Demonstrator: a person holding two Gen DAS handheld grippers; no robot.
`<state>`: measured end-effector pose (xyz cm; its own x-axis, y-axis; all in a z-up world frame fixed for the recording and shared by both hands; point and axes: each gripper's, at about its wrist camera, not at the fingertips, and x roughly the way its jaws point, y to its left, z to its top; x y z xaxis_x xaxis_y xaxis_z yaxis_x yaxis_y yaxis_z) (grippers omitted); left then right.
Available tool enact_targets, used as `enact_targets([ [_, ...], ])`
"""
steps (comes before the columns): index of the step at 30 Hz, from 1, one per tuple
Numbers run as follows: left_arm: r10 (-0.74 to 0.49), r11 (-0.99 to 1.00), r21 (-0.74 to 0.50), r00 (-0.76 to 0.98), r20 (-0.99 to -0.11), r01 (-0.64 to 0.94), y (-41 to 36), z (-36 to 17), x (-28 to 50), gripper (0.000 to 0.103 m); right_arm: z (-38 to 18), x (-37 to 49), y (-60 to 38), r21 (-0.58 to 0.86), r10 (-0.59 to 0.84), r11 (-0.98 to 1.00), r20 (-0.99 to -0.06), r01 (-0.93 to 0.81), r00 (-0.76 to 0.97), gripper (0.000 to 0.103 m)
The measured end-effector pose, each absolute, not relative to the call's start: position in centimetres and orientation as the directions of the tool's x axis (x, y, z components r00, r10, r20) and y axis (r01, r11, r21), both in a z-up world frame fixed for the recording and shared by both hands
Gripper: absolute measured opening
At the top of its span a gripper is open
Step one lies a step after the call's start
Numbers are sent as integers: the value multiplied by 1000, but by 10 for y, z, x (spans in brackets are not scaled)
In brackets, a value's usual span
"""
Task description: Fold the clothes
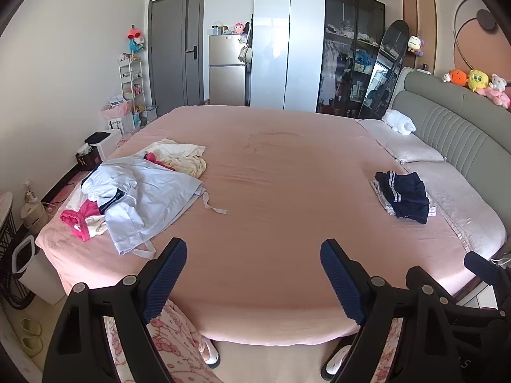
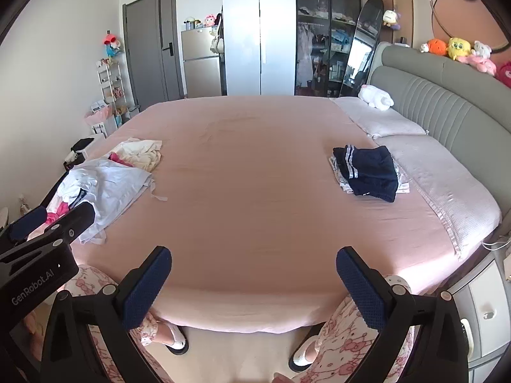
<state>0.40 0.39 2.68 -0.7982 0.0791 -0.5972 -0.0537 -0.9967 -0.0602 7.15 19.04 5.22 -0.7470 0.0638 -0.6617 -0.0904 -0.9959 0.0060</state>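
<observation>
A loose pile of clothes [image 1: 137, 191] [image 2: 105, 185] lies at the bed's left side: a pale blue garment on top, a cream one behind it, and pink pieces underneath. Near the pillows sits a folded stack topped by a navy garment with white stripes [image 1: 404, 196] [image 2: 367, 172]. My left gripper [image 1: 254, 244] hangs open over the bed's near edge with nothing between its fingers. My right gripper [image 2: 254, 252] is likewise open and holds nothing. Both are well short of either heap. In the right wrist view the left gripper [image 2: 54, 217] shows in front of the pile.
The pink-sheeted bed [image 1: 287, 175] fills the middle. Two pillows [image 2: 447, 185] and a grey headboard [image 2: 447, 102] run along the right. A bin [image 1: 28, 265] and shelves [image 1: 132, 86] stand at the left, a white cabinet [image 2: 485, 306] at the right. A person's pyjama-clad legs [image 2: 338, 335] stand below.
</observation>
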Motion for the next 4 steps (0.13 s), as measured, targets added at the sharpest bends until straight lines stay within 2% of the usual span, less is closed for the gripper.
enact_targets([
  [4,99,-995,-86,-801,-591,-59,4,28,6,86,53,69,196,25,58,-995,-664,-100,-745,103],
])
